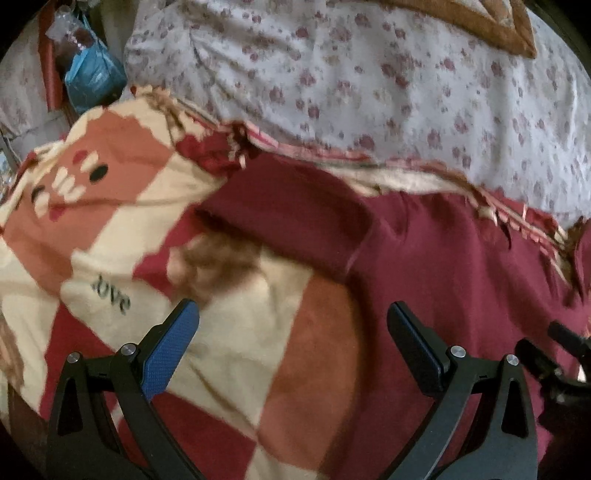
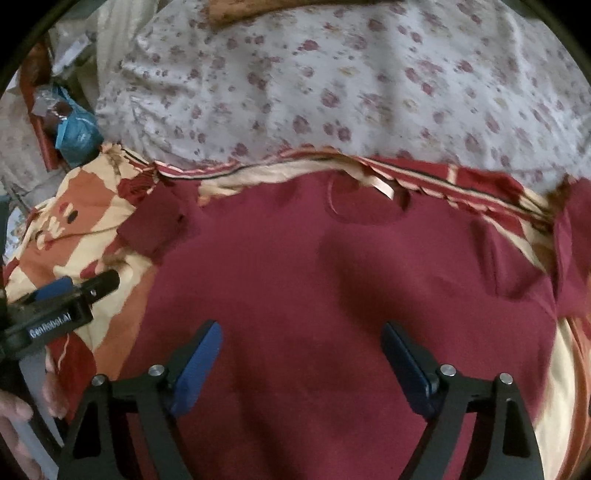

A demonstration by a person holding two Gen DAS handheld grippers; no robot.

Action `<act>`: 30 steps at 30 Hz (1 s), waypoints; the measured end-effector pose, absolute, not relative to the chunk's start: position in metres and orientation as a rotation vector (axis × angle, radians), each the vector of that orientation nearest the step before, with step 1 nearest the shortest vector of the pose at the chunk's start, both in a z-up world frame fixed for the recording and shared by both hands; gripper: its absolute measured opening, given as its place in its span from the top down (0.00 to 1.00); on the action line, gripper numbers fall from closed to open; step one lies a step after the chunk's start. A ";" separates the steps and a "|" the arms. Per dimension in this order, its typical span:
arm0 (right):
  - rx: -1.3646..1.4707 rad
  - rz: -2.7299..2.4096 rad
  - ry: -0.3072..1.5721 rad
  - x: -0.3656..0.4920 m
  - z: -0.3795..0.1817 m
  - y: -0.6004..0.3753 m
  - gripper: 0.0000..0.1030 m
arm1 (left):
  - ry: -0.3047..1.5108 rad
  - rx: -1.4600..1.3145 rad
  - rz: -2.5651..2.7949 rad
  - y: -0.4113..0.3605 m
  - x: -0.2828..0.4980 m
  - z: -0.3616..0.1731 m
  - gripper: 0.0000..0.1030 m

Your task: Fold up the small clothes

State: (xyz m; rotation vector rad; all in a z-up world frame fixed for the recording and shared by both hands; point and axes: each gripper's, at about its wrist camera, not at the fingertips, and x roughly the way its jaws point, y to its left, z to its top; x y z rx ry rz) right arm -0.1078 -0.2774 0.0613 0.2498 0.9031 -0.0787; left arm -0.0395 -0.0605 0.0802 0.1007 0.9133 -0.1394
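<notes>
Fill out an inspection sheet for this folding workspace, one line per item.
Surface: patchwork blanket in cream, red and orange, over a floral sheet.
Job's things: dark red T-shirt spread flat, neckline away from the cameras, one sleeve lying out on the blanket.
Clutter: blue plastic bag past the blanket's far corner.
Grippers: left gripper open, over the shirt's edge and the blanket, holding nothing; right gripper open above the shirt, nothing between the jaws.
Cables: nothing seen.
Surroundings: brown cushion on the sheet; the rest too blurred to tell.
</notes>
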 end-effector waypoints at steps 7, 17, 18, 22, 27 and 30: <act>0.294 -0.057 0.921 -0.094 0.056 -0.271 0.16 | 0.942 0.077 -0.179 -0.062 -0.027 0.064 0.01; 0.322 0.052 0.944 -0.074 0.046 -0.257 0.25 | 0.917 0.076 -0.066 -0.034 -0.021 0.063 0.01; 0.321 0.062 0.940 -0.072 0.047 -0.255 0.25 | 0.921 0.073 -0.056 -0.031 -0.020 0.062 0.01; 0.362 0.135 0.908 -0.063 0.050 -0.251 0.25 | 0.942 0.044 -0.015 -0.017 -0.015 0.056 0.01; 0.422 0.215 0.900 -0.046 0.045 -0.244 0.37 | 0.963 0.048 0.015 -0.007 -0.008 0.047 0.01; 0.436 0.242 0.908 -0.030 0.038 -0.236 0.39 | 0.980 0.046 0.035 -0.002 -0.001 0.042 0.01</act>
